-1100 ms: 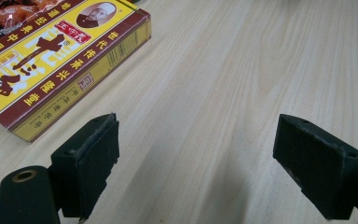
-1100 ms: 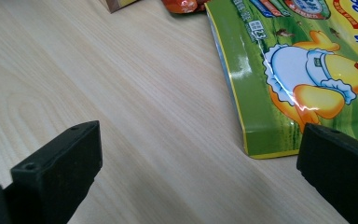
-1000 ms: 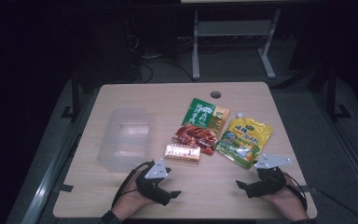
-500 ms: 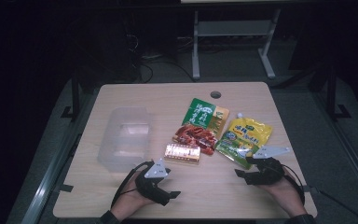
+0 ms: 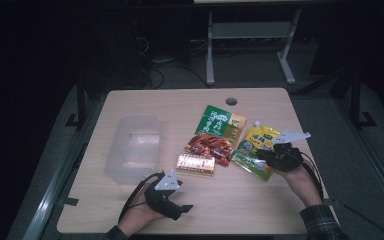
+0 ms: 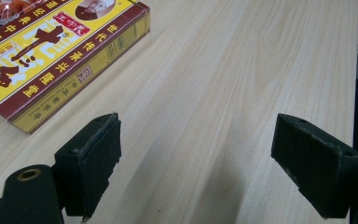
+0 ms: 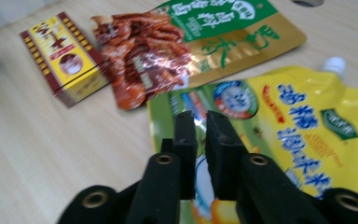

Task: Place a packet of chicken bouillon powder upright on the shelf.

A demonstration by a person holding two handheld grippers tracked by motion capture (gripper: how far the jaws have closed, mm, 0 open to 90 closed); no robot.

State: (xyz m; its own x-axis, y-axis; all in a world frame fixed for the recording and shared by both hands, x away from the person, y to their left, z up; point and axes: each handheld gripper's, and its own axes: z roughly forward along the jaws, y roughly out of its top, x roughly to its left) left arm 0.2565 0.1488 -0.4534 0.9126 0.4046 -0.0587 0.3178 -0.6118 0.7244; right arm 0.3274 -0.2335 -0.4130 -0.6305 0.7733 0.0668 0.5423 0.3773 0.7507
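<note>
My right gripper (image 7: 200, 122) is hovering over the near edge of the glossy yellow-and-green spouted pouch (image 7: 303, 126), and its two black jaws have just been closing: they are now standing almost together with only a thin slit between them. Whether any of the pouch's film is caught in that slit I cannot tell; the pads seem to be sitting above the printed face rather than around its edge. The pouch is lying flat on the pale wooden table (image 5: 230, 200), right under and ahead of my jaws. Beyond it, to the left of my jaws, the red foil snack packet (image 7: 142, 60) is overlapping the green-and-gold sachet (image 7: 223, 28), and the small yellow-and-maroon cardboard box (image 7: 65, 56) is lying farther left.

My left gripper (image 6: 209, 154) is resting with jaws spread wide over bare wood.

I am judging the risk as a lift with nothing in the jaws: a flat, slippery pouch offers no raised edge, so jaws closing from above may slide off or nip only a wrinkle that pulls free.
</note>
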